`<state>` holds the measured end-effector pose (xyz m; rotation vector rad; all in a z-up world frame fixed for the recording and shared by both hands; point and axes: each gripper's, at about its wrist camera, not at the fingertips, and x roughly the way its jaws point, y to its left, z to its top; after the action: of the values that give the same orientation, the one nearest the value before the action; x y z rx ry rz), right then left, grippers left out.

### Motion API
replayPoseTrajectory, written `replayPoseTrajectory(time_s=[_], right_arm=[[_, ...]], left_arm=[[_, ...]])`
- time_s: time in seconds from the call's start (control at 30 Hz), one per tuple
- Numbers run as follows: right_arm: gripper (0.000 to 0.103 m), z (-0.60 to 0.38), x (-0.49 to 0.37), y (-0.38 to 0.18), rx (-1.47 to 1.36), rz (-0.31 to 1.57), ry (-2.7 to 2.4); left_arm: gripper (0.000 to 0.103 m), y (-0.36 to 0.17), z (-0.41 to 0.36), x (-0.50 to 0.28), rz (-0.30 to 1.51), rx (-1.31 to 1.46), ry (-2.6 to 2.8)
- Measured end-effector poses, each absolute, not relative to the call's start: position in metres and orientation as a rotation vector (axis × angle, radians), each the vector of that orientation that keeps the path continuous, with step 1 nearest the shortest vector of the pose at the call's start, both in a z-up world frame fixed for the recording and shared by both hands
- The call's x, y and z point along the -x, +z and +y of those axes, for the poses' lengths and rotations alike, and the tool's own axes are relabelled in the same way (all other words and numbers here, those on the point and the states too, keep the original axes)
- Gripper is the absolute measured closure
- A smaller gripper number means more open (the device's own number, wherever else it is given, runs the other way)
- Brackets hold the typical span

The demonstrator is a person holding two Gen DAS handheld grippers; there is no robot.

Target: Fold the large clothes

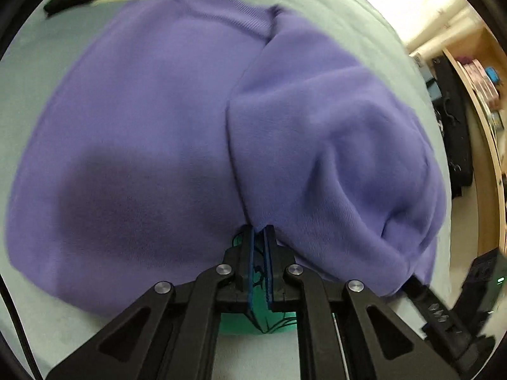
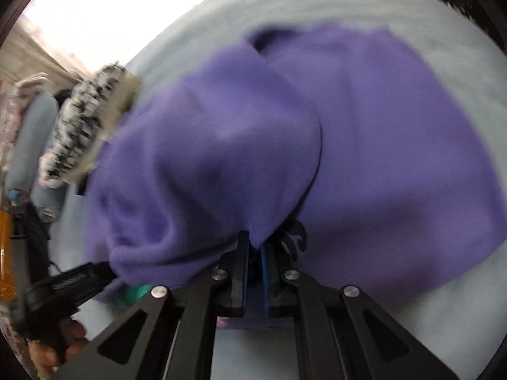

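The purple sweatshirt (image 1: 177, 133) fills mid-frame on a pale grey surface (image 1: 35, 72), its near fold bunched. The left gripper (image 1: 259, 232) and right gripper (image 2: 255, 242) each pinch its hem, jaws closed on cloth (a green print (image 1: 253, 323) is mostly hidden). Blurred speckled fabric (image 2: 82, 123) lies upper left; wooden shelving (image 1: 484, 101) curves at right.

Blurred purple sweatshirt (image 2: 364, 145), apparently pinched
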<state>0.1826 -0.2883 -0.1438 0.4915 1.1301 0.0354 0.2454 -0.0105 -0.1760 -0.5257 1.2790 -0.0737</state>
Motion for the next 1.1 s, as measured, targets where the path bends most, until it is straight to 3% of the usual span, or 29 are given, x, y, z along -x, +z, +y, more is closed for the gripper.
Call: replayPoseTrajectory(time_s=[0.1, 0.23, 0.4, 0.6, 0.73, 0.93, 1.1], right_arm=[[0.094, -0.289, -0.181, -0.137, -0.477, 1.109, 0.061], [0.08, -0.291, -0.167, -0.122, -0.435, 1.105, 0.11], [0.08, -0.287, -0.139, -0.094, -0.334, 1.0, 0.119], [0.081, -0.253, -0.133, -0.067, -0.258, 0.836, 0.349], [0.089, -0.239, -0.153, -0.074, -0.187, 0.81, 0.366], [0.095, -0.25, -0.19, -0.121, -0.203, 0.939, 0.299], [0.098, -0.251, -0.179, -0.132, -0.19, 1.009, 0.279]], left_arm=[[0.097, -0.168, -0.012, -0.241, 1.249, 0.496, -0.08], [0.095, -0.152, -0.019, -0.223, 1.216, 0.378, -0.082], [0.093, -0.122, -0.025, -0.196, 1.134, 0.297, -0.076], [0.093, -0.082, -0.049, -0.192, 0.976, 0.311, -0.303], [0.094, -0.083, -0.077, -0.209, 0.902, 0.302, -0.391], [0.099, -0.15, -0.071, -0.246, 1.086, 0.354, -0.324], [0.099, -0.16, -0.066, -0.24, 1.138, 0.371, -0.316]])
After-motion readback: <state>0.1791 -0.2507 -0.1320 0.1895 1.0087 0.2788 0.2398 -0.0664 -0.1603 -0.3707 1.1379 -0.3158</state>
